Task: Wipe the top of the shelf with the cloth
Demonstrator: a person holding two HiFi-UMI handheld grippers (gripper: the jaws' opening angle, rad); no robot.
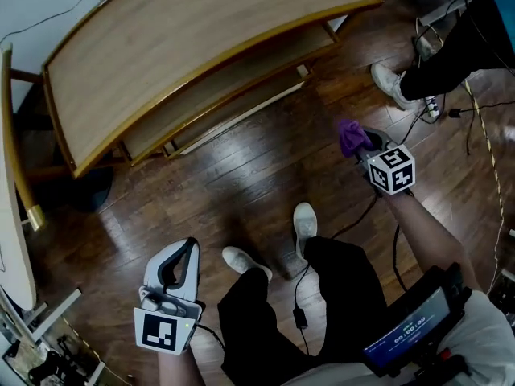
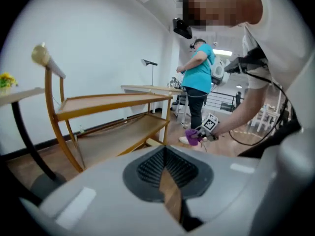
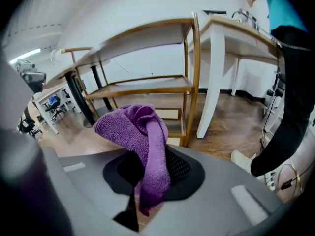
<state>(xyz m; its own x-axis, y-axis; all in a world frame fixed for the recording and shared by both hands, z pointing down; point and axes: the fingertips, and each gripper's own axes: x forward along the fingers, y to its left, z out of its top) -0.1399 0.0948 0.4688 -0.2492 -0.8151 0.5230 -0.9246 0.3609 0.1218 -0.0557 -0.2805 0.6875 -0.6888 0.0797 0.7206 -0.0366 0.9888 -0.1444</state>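
The wooden shelf point(image 1: 185, 47) fills the upper left of the head view, with its long top bare and a lower board beneath. My right gripper point(image 1: 360, 145) is off the shelf's right end, above the floor, shut on a purple cloth point(image 1: 352, 137). In the right gripper view the cloth point(image 3: 142, 132) bunches above the jaws and hangs down between them, with the shelf point(image 3: 142, 33) ahead. My left gripper point(image 1: 189, 246) hangs low by my left leg, shut and holding nothing. In the left gripper view the shelf point(image 2: 108, 102) is ahead on the left and the cloth point(image 2: 192, 136) is further right.
A bystander in a teal shirt point(image 2: 199, 73) stands past the shelf's far end, one shoe point(image 1: 390, 83) on the floor near cables point(image 1: 475, 111). A white table point(image 3: 236, 28) adjoins the shelf. A pale tabletop edge point(image 1: 12, 215) and a black round base point(image 1: 88, 187) sit at left.
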